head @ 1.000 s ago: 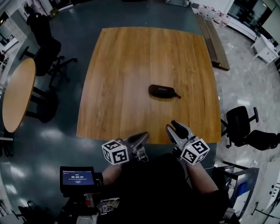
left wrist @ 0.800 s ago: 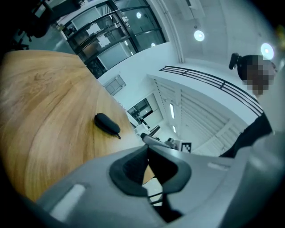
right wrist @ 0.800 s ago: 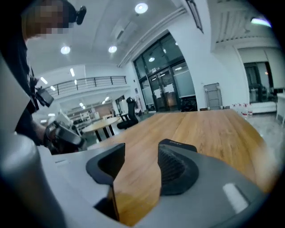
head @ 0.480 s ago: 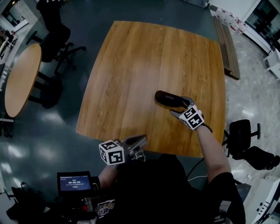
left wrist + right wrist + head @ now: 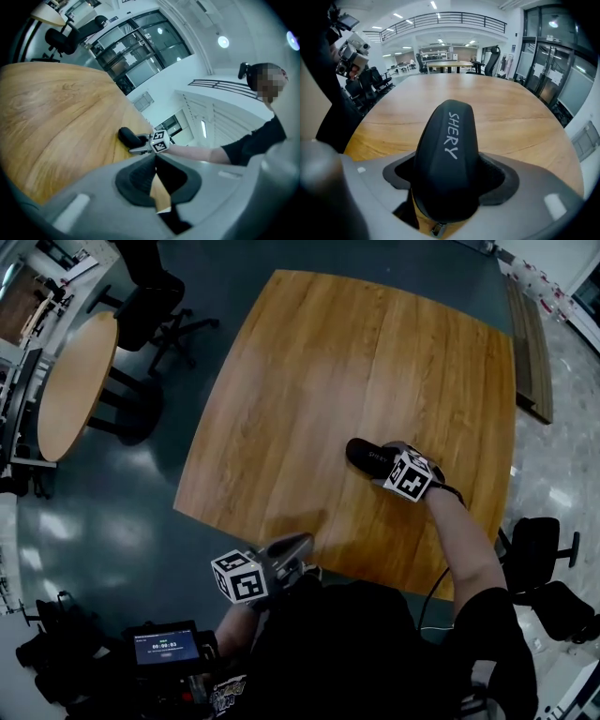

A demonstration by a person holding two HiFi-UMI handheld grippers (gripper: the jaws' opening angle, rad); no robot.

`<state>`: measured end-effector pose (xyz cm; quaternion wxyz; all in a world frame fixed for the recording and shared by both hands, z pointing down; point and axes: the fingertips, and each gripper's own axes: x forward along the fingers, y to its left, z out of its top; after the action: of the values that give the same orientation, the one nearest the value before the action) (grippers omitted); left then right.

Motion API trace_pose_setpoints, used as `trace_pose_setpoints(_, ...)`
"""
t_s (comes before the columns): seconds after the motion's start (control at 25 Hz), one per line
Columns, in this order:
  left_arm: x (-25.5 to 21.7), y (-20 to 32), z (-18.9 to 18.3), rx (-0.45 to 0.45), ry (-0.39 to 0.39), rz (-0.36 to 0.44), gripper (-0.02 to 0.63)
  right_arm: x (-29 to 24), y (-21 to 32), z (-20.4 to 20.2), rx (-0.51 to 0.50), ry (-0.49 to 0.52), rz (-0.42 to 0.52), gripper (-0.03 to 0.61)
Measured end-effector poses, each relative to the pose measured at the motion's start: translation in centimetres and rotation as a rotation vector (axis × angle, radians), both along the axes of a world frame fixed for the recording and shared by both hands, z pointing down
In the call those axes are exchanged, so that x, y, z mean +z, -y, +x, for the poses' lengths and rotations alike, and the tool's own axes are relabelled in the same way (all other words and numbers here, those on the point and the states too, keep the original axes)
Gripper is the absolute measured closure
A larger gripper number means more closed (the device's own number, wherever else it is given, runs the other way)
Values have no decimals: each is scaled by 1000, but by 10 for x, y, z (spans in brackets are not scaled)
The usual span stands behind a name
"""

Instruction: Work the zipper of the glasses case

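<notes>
Zipper (image 5: 437,229) work is not begun, by appearance. Case (image 5: 366,456) lies closed on the desk (image 5: 356,362), right half, toward its near edge. Right claw (image 5: 386,465), jaws just opening wide, straddles the case end unclamped. Left claw (image 5: 298,547) is pressed together, empty, at the near edge.

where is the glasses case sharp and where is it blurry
Right gripper view: the glasses case fills the foreground, white lettering sharp, table edge bowed by the lens. Left gripper view: case small and soft, wood grain smeared. Head view: case small and dark, pale sheen on the table.
</notes>
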<state>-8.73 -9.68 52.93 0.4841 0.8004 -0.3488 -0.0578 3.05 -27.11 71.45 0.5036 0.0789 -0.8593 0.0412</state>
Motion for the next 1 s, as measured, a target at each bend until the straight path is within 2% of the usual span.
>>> trace_pose_setpoints(0.16,-4,8,-3,0,44,21,611,-18,-8,-10,-107,25,100,225)
trace_pose_setpoints(0.24,-5,16,-4,35,105,47,611,-39,-17,-14,-208,30,205,227)
trace_pose_setpoints(0.36,-4,34,-2,134,225,94,602,-77,-35,-17,-384,14,377,227)
trace_pose_setpoints(0.44,-6,49,6,213,271,123,476,-102,-49,-20,-486,2,478,227)
trace_pose_setpoints(0.52,-11,64,17,292,310,155,453,-124,-64,-23,-579,-13,570,227)
trace_pose_setpoints(0.6,-15,74,33,398,343,180,381,-141,-80,-25,-669,-42,645,227)
trace_pose_setpoints(0.64,-18,77,43,463,353,190,346,-148,-88,-26,-712,-58,676,229)
trace_pose_setpoints(0.72,-24,73,65,607,347,196,318,-161,-104,-30,-783,-86,725,230)
trace_pose_setpoints(0.88,-30,48,108,890,298,172,302,-188,-129,-40,-863,-104,782,230)
trace_pose_setpoints(0.96,-31,41,117,951,283,165,299,-191,-132,-38,-895,-138,800,227)
trace_pose_setpoints(1.0,-34,40,119,951,263,165,302,-192,-134,-37,-886,-135,792,225)
